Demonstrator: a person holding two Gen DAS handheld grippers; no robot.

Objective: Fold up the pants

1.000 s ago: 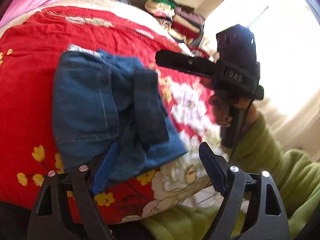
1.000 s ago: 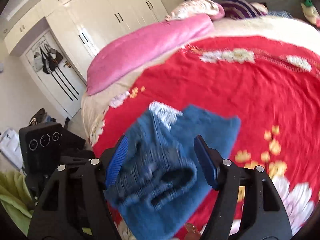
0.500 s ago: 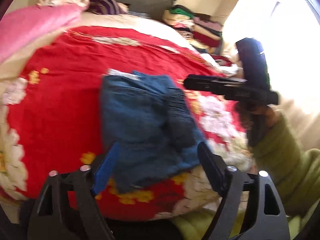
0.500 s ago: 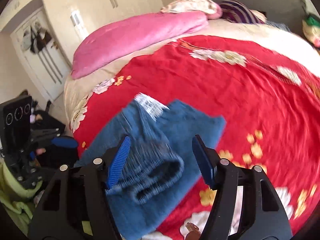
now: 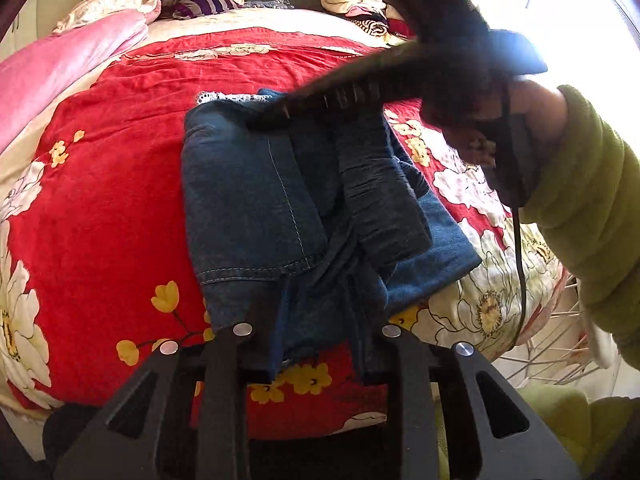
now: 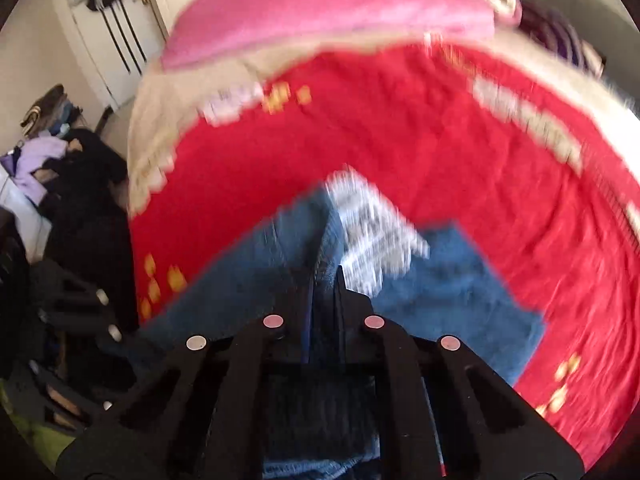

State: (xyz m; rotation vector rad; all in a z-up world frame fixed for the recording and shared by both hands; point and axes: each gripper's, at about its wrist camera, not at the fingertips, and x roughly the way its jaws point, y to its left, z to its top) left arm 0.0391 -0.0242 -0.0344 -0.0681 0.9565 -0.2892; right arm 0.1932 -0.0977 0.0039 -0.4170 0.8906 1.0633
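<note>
Blue denim pants (image 5: pixel 304 208) lie folded into a compact, apparently layered bundle, waistband up.

red floral bedspread (image 5: pixel 100 216), white wardrobe (image 6: pixel 116 36), bright window (image 5: pixel 580 12)

Left gripper (image 5: pixel 318 344) fingertips: buried in the jeans (image 5: pixel 280 200).
Right gripper (image 6: pixel 322 300) view: motion-blurred; jeans' lace trim (image 6: pixel 372 220) smeared.

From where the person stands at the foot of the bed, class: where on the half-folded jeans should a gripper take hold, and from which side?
Grip the jeans at the near bunched edge, coming from the person's side, low along the red bedspread. The layers stack there and overhang slightly, so the fingers can probably close around every layer.
</note>
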